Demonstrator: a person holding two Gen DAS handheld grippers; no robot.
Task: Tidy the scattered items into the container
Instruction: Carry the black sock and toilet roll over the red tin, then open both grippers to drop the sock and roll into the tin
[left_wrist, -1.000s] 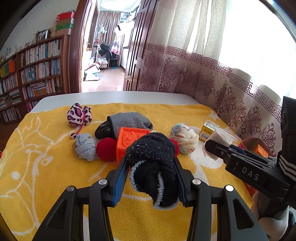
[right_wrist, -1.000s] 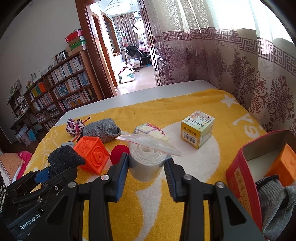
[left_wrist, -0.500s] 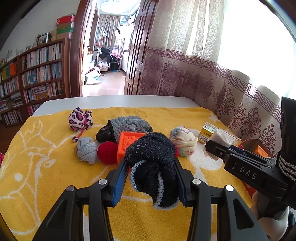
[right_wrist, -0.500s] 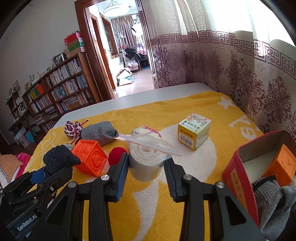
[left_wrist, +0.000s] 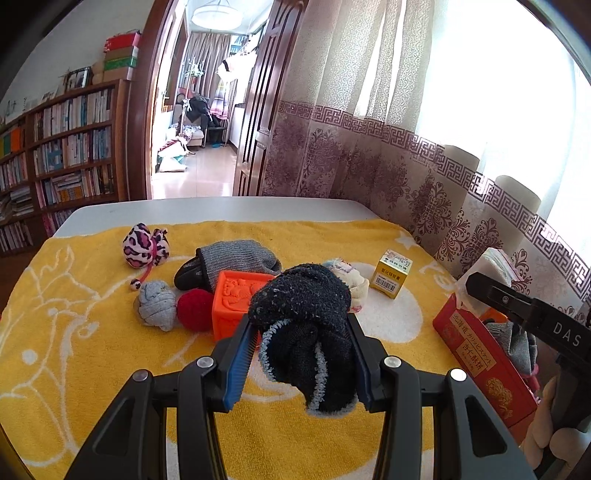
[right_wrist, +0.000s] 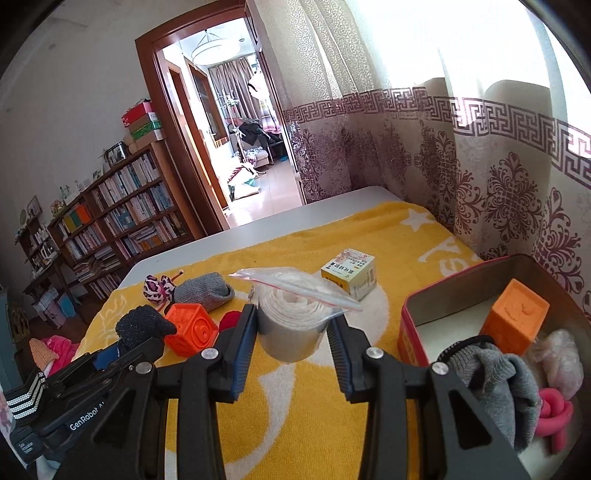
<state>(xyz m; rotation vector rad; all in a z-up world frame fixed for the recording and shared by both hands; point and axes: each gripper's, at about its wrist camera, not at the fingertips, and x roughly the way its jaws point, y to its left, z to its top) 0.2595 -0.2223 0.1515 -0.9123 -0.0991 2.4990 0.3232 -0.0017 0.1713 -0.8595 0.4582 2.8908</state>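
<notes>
My left gripper (left_wrist: 301, 360) is shut on a rolled black sock (left_wrist: 304, 332), held above the yellow towel. My right gripper (right_wrist: 291, 338) is shut on a white roll in a clear zip bag (right_wrist: 290, 325), held just left of the red tin box (right_wrist: 410, 328). In the box lie an orange block (right_wrist: 513, 321), a grey sock (right_wrist: 506, 380), a pink knotted thing (right_wrist: 554, 413) and a clear bag. The left wrist view shows the box (left_wrist: 476, 354) at the right with the right gripper above it. On the towel lie an orange cube (left_wrist: 236, 299), a red ball (left_wrist: 195, 308) and a yellow carton (left_wrist: 391, 273).
Also on the towel: a grey sock with a dark item inside (left_wrist: 232, 262), a leopard-print pouch (left_wrist: 146, 247), a grey sock ball (left_wrist: 155, 304) and a pale sock ball (left_wrist: 351, 280). Curtains hang at the table's right edge. A bookshelf and a doorway lie beyond the far edge.
My right gripper has risen and moved right with the bagged roll, so the red box now fills more of its view. The left gripper kept nearly still with the black sock.
</notes>
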